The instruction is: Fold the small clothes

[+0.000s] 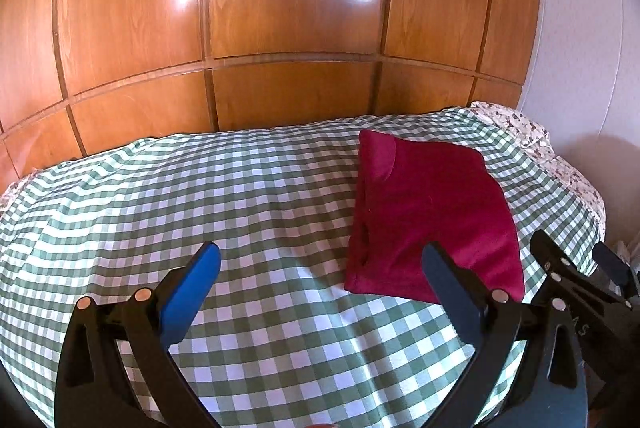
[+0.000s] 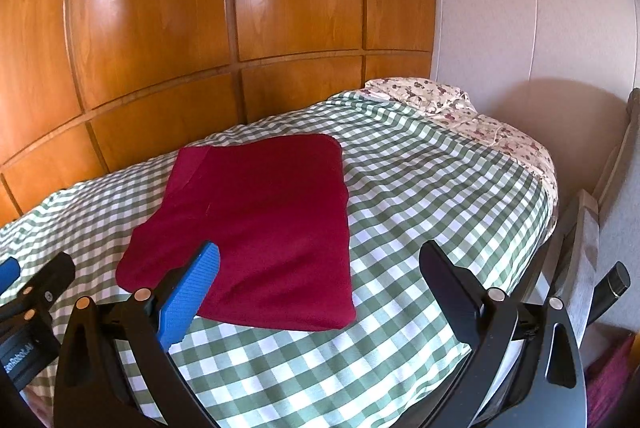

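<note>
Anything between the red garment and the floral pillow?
Nothing: only bare green checked bedspread separates the folded red garment from the floral pillow, clearest in the right wrist view.

Bright daylight fills both views — white glare patches sit on the glossy wooden panels (image 1: 280,7), and a soft shadow falls on the pale wall (image 2: 560,107). Fisheye bending curves straight lines, corners go black; focus is sharp throughout.
</note>
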`<action>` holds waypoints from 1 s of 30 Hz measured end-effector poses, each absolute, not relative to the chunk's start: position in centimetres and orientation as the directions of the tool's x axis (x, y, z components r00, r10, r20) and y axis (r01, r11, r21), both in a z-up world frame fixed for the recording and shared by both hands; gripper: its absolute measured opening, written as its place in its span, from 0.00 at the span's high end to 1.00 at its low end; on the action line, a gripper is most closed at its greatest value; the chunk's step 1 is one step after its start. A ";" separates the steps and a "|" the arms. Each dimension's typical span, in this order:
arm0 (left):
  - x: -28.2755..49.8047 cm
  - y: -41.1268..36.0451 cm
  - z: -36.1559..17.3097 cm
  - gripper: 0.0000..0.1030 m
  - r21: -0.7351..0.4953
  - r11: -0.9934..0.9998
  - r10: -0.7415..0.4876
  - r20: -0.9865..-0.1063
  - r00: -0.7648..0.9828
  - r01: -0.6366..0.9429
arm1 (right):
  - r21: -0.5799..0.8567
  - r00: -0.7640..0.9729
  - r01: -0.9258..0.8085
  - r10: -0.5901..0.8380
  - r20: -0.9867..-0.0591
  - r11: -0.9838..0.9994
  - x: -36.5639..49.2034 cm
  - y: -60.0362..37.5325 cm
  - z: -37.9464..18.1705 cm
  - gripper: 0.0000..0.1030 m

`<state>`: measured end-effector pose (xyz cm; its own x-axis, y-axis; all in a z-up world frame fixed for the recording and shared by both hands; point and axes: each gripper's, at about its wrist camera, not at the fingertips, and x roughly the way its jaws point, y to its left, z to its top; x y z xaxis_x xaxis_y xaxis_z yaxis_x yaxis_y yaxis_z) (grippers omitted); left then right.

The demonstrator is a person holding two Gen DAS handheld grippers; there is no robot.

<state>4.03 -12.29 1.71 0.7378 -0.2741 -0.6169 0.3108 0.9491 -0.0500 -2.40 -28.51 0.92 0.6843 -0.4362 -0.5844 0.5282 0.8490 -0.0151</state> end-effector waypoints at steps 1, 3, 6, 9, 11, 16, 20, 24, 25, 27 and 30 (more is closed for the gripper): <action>4.0 -12.3 1.7 0.02 -0.052 0.949 -0.275 -0.618 0.736 0.311 | -0.015 0.685 0.527 -0.435 -0.585 0.850 -2.4 -28.5 0.9 0.04; 4.0 -12.3 1.6 0.02 -0.049 0.949 -0.275 -0.615 0.739 0.312 | -0.017 0.687 0.524 -0.434 -0.583 0.851 -2.4 -28.5 1.0 0.04; 3.9 -12.4 1.7 0.02 -0.038 0.950 -0.269 -0.610 0.746 0.311 | -0.019 0.690 0.521 -0.434 -0.579 0.854 -2.3 -28.4 1.0 0.04; 3.7 -12.3 1.8 0.02 -0.029 0.952 -0.260 -0.600 0.757 0.304 | -0.018 0.691 0.520 -0.433 -0.579 0.854 -2.4 -28.3 1.0 0.04; 3.6 -12.3 1.9 0.02 -0.026 0.955 -0.253 -0.595 0.763 0.296 | -0.019 0.690 0.519 -0.432 -0.580 0.855 -2.3 -28.3 1.0 0.04; 3.7 -12.0 2.0 0.02 -0.033 0.959 -0.246 -0.596 0.764 0.283 | -0.017 0.691 0.511 -0.422 -0.587 0.859 -2.3 -28.2 0.9 0.04; 3.6 -12.0 2.1 0.02 -0.019 0.961 -0.233 -0.595 0.770 0.275 | -0.017 0.692 0.509 -0.422 -0.586 0.860 -2.3 -28.2 0.9 0.04; 3.5 -11.9 2.2 0.02 -0.013 0.963 -0.224 -0.592 0.774 0.269 | -0.015 0.691 0.510 -0.420 -0.588 0.860 -2.3 -28.2 0.9 0.04; 3.5 -11.9 2.2 0.02 -0.014 0.964 -0.223 -0.592 0.774 0.267 | -0.016 0.692 0.509 -0.420 -0.587 0.861 -2.3 -28.2 0.9 0.04; 3.5 -11.8 2.2 0.02 -0.015 0.965 -0.220 -0.591 0.776 0.262 | -0.016 0.693 0.505 -0.417 -0.588 0.863 -2.3 -28.2 0.9 0.04; 3.5 -11.7 2.3 0.02 -0.016 0.967 -0.216 -0.587 0.780 0.256 | -0.015 0.695 0.503 -0.415 -0.587 0.864 -2.2 -28.1 0.8 0.04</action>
